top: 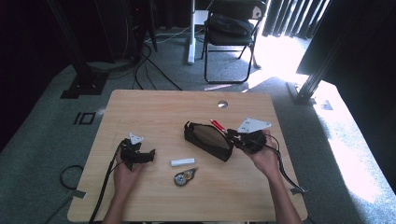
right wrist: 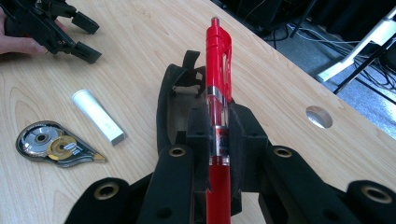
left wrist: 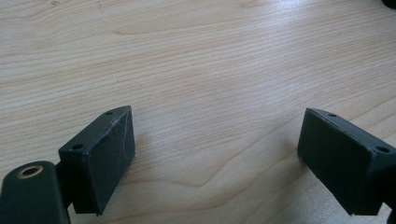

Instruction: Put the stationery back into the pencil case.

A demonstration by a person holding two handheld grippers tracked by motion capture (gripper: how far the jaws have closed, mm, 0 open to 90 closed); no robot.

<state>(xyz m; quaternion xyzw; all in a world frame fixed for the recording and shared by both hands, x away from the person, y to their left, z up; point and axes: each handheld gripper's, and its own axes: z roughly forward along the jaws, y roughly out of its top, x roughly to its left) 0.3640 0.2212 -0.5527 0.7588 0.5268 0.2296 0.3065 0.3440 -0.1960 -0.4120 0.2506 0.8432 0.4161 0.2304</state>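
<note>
Dim room with grey carpet, one folding chair (top: 232,28) at the back and cables across the floor. Up front is one light wooden tabletop (top: 159,107) with a round hole (top: 222,104) near its far edge.

Largest thing on it: one black pencil case (top: 208,139), lying open roughly in the middle. Next down, two claws, one per hand. The left claw (top: 148,155) sits on the left side of the tabletop, jaws spread wide with nothing between them; the left gripper view has bare wood in the gap. The right claw (right wrist: 218,140) is at the right end of the case, clenched on one red pen (right wrist: 218,70). The pen runs straight along the line of the jaws, pinched around its middle, with the clip end poking out past the tips and hanging above the open case. In the high view its red tip (top: 217,125) peeks out just behind the case's far edge.

Smaller stuff, one of each: a white eraser stick (top: 182,162) in front of the case, and just nearer the person a round correction tape dispenser (top: 184,177). Both lie between the two claws, apart from each other.
</note>
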